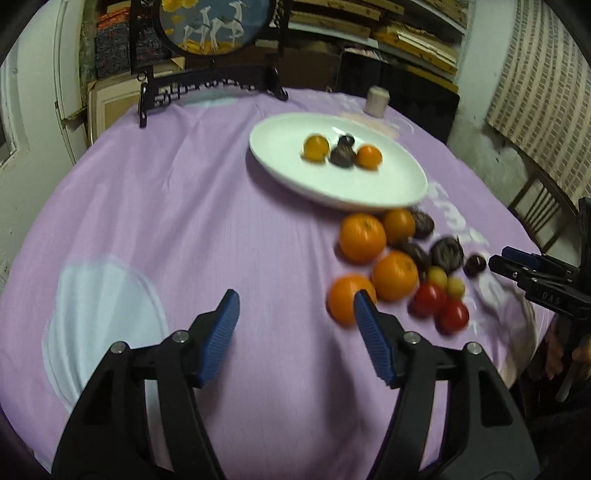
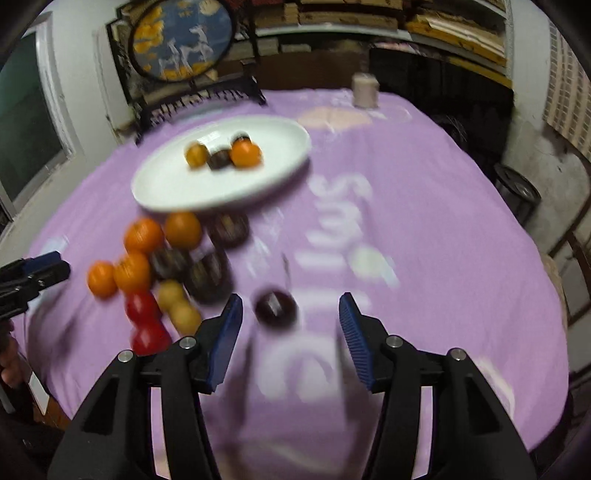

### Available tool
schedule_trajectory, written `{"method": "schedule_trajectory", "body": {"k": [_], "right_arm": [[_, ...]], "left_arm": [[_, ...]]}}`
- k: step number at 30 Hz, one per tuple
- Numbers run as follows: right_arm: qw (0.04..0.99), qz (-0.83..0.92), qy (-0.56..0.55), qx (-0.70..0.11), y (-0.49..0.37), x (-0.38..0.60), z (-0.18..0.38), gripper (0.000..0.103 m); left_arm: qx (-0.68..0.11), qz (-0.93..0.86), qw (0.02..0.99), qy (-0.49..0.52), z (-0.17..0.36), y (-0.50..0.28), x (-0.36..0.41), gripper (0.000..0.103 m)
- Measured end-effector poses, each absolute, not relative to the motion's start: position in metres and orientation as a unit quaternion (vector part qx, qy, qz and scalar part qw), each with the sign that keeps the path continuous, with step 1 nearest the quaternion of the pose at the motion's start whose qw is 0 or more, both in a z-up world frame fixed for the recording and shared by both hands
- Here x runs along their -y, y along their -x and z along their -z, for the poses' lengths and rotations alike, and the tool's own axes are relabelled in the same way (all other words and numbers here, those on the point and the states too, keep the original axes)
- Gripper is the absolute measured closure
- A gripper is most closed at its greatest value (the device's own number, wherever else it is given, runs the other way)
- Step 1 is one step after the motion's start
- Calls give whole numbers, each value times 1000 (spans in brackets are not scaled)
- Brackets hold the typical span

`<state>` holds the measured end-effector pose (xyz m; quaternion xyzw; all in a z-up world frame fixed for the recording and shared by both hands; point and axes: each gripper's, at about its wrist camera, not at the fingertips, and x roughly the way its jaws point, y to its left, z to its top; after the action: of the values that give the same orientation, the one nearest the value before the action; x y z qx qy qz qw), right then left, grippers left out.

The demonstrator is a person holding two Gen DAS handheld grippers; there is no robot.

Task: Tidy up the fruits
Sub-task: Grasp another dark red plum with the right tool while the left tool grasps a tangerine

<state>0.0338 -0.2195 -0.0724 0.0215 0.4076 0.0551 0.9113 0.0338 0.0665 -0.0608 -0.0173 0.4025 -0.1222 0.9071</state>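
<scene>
A white oval plate (image 1: 280, 162) (image 2: 166, 184) on the purple cloth holds two oranges (image 1: 316, 148) (image 2: 245, 154) and two dark fruits (image 1: 341, 156). In front of it lies a pile of oranges (image 1: 362, 238) (image 2: 143, 235), dark passion fruits (image 1: 447, 253) (image 2: 208, 275), red tomatoes (image 1: 452, 316) (image 2: 142, 306) and small yellow fruits (image 1: 436, 276) (image 2: 171, 293). My left gripper (image 1: 295, 314) is open and empty, left of the pile. My right gripper (image 2: 291, 314) is open; one dark fruit (image 2: 276, 308) lies on the cloth just ahead between its pads.
A framed round picture on a black stand (image 1: 210, 29) (image 2: 181, 40) stands at the table's far edge. A small pale cup (image 1: 376, 100) (image 2: 365, 90) sits far right. A dark chair (image 1: 535, 206) is beside the table on the right.
</scene>
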Motion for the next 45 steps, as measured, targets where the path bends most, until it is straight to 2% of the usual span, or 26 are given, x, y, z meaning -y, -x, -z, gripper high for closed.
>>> {"method": "schedule_trajectory", "body": {"k": [7, 8, 9, 20, 22, 23, 24, 30, 45], "right_arm": [[909, -68, -17, -411, -46, 209, 84, 48], [907, -69, -11, -415, -50, 207, 88, 52], [903, -71, -6, -423, -55, 205, 94, 73], [918, -75, -14, -390, -33, 211, 71, 72], [917, -80, -19, -391, -33, 211, 71, 72], [916, -83, -21, -392, -33, 210, 70, 72], [915, -85, -23, -394, -33, 210, 71, 72], [915, -88, -29, -393, -28, 211, 69, 72], [914, -97, -32, -392, -28, 210, 68, 72]], "left_arm": [[-414, 142, 899, 13, 64, -34, -49, 37], [-415, 144, 898, 12, 65, -32, -48, 37], [-417, 146, 897, 12, 66, -31, -47, 37], [-430, 151, 890, 1, 77, -40, -31, 40], [-436, 151, 887, -2, 82, -46, -27, 53], [-443, 158, 883, -3, 86, -52, -23, 64], [-448, 160, 880, -3, 89, -56, -21, 65], [-439, 159, 885, 0, 89, -60, -18, 68], [-410, 177, 895, 10, 60, -36, -27, 68]]}}
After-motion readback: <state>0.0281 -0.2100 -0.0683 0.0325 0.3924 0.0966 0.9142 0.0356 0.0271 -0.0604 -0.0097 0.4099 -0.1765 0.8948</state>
